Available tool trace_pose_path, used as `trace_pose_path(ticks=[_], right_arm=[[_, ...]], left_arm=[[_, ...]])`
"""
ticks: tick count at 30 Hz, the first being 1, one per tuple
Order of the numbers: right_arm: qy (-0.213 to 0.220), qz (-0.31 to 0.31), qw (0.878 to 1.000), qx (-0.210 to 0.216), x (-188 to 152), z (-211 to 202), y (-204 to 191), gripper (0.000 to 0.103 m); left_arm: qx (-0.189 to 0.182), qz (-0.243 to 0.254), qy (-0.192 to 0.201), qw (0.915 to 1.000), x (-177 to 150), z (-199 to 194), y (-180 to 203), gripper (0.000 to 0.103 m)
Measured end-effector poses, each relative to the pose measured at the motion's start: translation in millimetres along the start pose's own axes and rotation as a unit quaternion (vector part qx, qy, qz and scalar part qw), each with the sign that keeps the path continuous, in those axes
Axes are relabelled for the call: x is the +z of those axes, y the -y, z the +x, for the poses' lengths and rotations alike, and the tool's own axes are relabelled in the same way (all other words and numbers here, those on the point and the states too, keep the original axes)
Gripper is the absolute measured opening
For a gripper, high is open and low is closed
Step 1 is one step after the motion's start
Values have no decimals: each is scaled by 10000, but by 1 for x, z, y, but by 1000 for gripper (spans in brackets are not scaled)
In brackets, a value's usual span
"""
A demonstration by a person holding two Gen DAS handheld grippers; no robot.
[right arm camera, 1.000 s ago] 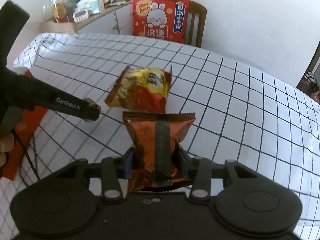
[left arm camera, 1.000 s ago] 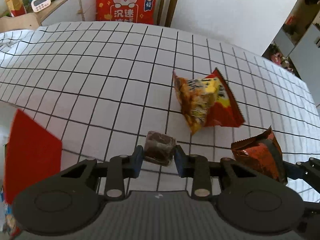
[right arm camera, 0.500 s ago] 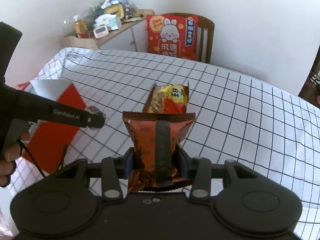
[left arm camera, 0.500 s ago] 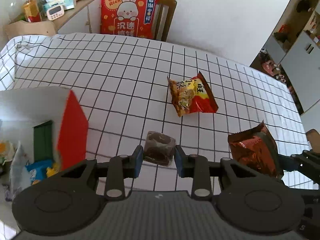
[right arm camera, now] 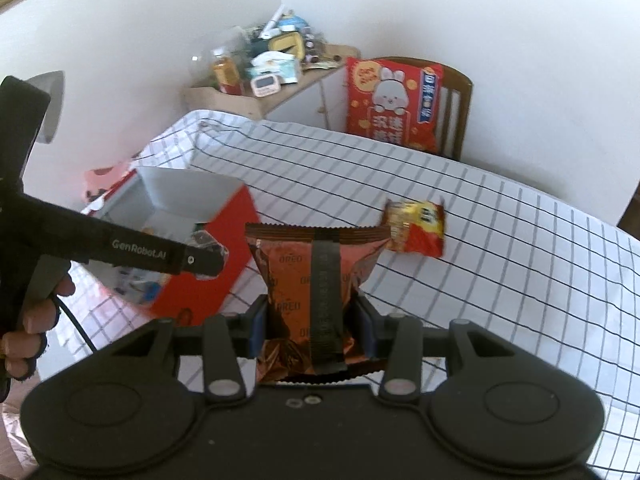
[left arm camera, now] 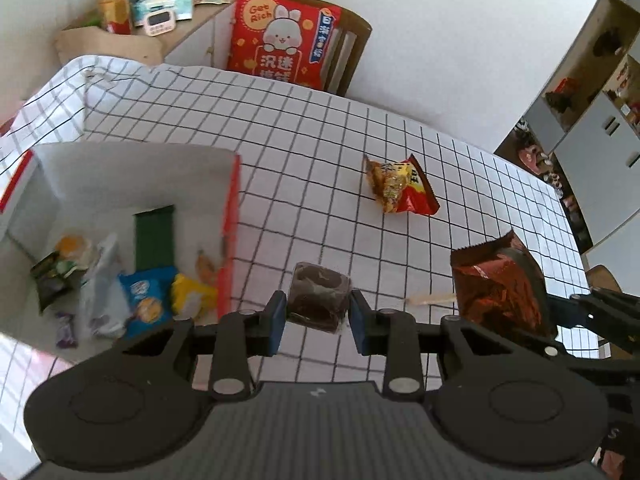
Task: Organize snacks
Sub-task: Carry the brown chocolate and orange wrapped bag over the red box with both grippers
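My left gripper (left arm camera: 318, 316) is shut on a small dark brown wrapped cake (left arm camera: 318, 296), held above the checked tablecloth just right of the red-and-white box (left arm camera: 230, 216). The box holds several snack packs (left arm camera: 144, 296). My right gripper (right arm camera: 312, 328) is shut on a copper-brown Oreo packet (right arm camera: 316, 280), held upright in the air; the packet also shows in the left wrist view (left arm camera: 500, 284). A yellow-and-red snack bag (left arm camera: 400, 188) lies on the table further back, also in the right wrist view (right arm camera: 416, 226). The left gripper shows in the right wrist view (right arm camera: 208, 256) beside the box (right arm camera: 208, 272).
A wooden chair with a red rabbit cushion (left arm camera: 280, 40) stands at the table's far edge. A cluttered side cabinet (left arm camera: 152, 12) is at the back left. Shelves and cupboards (left arm camera: 600, 100) stand to the right. A thin wooden stick (left arm camera: 430, 299) lies on the cloth.
Both grippers have risen and drawn back, each keeping its snack. The open box and its contents have come into the left wrist view on the left.
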State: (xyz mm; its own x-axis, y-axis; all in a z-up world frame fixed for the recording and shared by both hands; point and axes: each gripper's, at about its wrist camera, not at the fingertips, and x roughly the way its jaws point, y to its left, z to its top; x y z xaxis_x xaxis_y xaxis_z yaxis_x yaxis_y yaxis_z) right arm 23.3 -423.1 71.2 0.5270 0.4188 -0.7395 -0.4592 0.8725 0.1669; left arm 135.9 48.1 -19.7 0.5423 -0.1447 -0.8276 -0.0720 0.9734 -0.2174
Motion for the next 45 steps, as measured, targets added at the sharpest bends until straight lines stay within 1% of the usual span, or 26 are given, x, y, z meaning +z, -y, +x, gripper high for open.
trace_pose_path(ticks=[6, 11, 18, 26, 33, 38, 42, 45], right_arm=[[31, -153, 9996, 231, 5, 2, -33, 43], [-38, -318, 9988, 375, 11, 16, -62, 43], [-138, -517, 9974, 479, 23, 44, -101, 43], [-316, -661, 9964, 416, 37, 88, -137, 43], [-484, -769, 9953, 344, 49, 131, -161, 43], [-594, -881, 9939, 306, 54, 157, -174, 43], [-686, -988, 9924, 270, 55, 177, -182, 43], [-780, -1083, 9908, 243, 55, 189, -187, 43]], left_arm=[[33, -202, -1, 9998, -9, -24, -34, 33], [121, -336, 88, 9993, -13, -41, -63, 33], [498, -474, 209, 9974, -10, -46, -109, 33], [857, -595, 151, 9944, 0, -29, -159, 33], [993, -693, 104, 9926, 6, -10, -193, 33], [1102, -802, 3, 9907, 11, 7, -213, 33], [1131, -769, -76, 9906, 12, 20, -220, 33], [1118, -840, -174, 9900, 12, 29, -225, 33]])
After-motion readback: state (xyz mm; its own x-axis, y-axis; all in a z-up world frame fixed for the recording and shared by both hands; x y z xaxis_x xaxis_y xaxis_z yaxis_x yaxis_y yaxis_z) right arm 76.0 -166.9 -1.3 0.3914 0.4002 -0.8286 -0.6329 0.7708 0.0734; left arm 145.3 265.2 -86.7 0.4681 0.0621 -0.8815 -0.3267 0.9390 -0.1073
